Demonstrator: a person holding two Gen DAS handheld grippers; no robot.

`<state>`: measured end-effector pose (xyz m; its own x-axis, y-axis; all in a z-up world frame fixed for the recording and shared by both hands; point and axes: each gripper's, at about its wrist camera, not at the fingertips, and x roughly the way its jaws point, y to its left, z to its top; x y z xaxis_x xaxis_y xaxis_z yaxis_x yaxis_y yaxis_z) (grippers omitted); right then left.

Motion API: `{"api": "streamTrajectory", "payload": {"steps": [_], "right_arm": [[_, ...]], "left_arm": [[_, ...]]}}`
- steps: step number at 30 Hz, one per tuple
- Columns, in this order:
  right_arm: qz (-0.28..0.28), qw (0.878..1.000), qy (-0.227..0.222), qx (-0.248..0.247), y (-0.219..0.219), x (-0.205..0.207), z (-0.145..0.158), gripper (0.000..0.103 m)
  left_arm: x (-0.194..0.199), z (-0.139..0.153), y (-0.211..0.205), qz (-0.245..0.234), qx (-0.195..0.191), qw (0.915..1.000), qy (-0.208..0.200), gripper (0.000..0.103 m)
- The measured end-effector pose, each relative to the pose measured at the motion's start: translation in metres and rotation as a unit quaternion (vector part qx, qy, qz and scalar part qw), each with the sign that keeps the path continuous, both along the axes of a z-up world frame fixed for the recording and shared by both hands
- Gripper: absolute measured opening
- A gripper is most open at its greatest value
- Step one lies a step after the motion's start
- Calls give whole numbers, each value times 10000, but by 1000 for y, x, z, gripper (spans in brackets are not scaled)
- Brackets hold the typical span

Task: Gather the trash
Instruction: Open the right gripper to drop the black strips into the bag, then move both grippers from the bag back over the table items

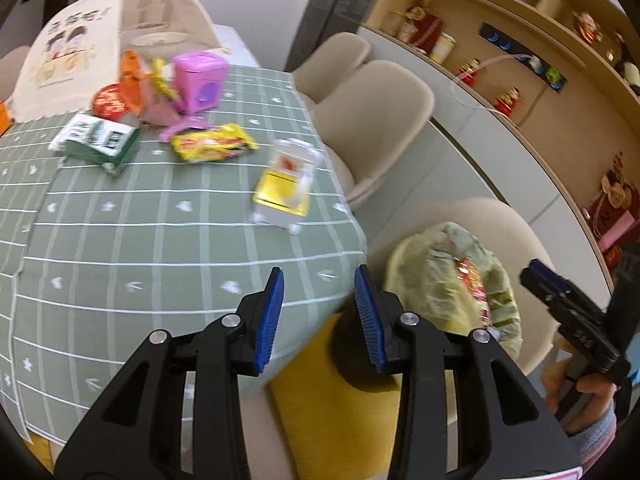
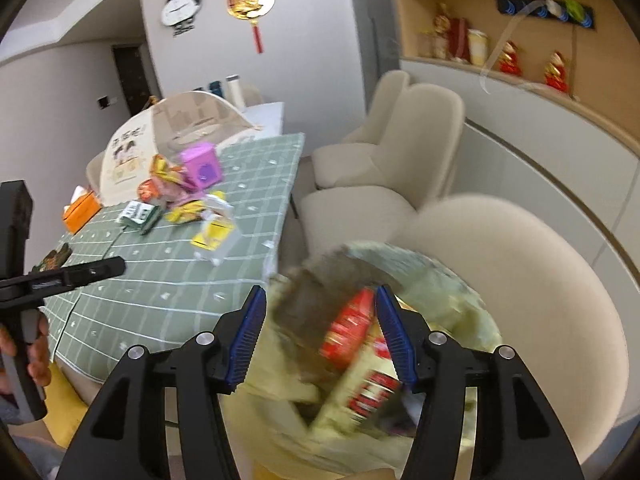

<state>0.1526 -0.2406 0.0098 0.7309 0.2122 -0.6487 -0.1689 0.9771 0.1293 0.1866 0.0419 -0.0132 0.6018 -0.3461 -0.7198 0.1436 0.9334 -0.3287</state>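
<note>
Blue-padded, the left hand-held gripper (image 1: 319,316) hangs with its jaws apart and nothing between them over the edge of the green checked worktop (image 1: 120,240), where a yellow box (image 1: 282,188), a yellow wrapper (image 1: 214,147) and a green carton (image 1: 96,140) lie well apart from the trash bag (image 1: 452,280) on a chair (image 1: 516,224). From the right wrist, the right hand-held gripper (image 2: 318,334) stands wide apart just above the bag's (image 2: 460,312) open mouth, a red packet (image 2: 352,328) lying loose inside, blurred.

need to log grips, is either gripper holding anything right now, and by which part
Nothing is held. The left gripper is open over the table edge; the right gripper is open above the trash bag.
</note>
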Motion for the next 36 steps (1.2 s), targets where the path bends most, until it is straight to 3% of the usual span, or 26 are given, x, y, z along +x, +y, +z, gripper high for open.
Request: {"api": "streamTrajectory", "payload": {"steps": [6,14,20,29,36], "right_arm": [[115,9996,111,223,53,22,9,54],[313,9994,133,53,141,58,9,54],[313,9991,275,23,203,89,-3,54],[158,9987,474,-4,254,117,-23,54],[147,9969,746,-183,277,127,-40,54]], "left_arm": [[4,-4,65,370,134,9992,-73,35],[25,-12,177,946,7,9955,-19,35],[44,-19,234,1064,-78,9943,30,35],[111,-31,276,463,-178,9987,-137,35],[205,-39,287,-557,282,9975,-318,35]]}}
